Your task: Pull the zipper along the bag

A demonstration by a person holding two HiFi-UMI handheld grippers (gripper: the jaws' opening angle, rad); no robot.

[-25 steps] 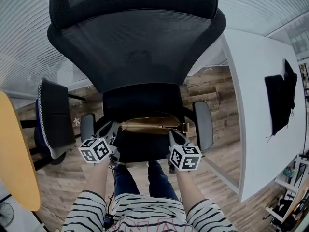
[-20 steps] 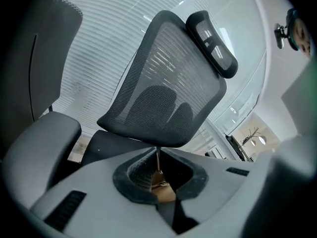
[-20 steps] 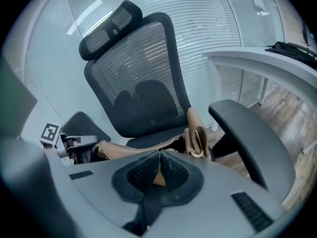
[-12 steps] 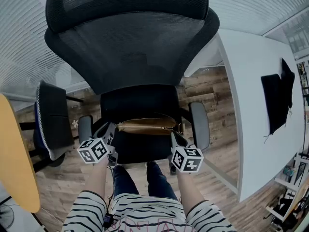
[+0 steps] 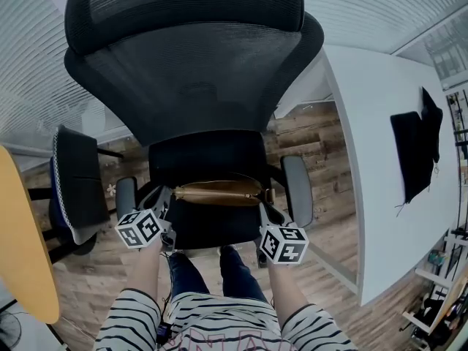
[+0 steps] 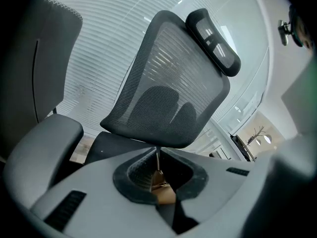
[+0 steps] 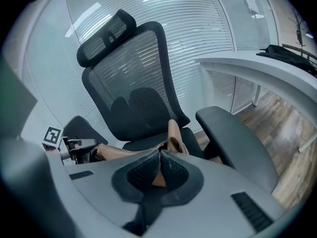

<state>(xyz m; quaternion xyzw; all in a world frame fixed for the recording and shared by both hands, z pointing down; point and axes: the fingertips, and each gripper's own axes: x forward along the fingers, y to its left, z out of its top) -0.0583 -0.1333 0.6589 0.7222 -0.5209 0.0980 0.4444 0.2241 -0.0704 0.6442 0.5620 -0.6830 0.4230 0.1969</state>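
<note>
**Item:** tan bag, lying across the seat of a black mesh office chair.

**Grip:** left tool is clamped on tan material at the bag's left end. Right tool is clamped on a tan tab at its right end.

**Risks:** the thin tab may slip from the pads. The soft bag may buckle and jam the zipper if either end slackens.

**Writing:** none legible, only square markers on the cubes.

**Nearby:** white desk to the right.
</note>
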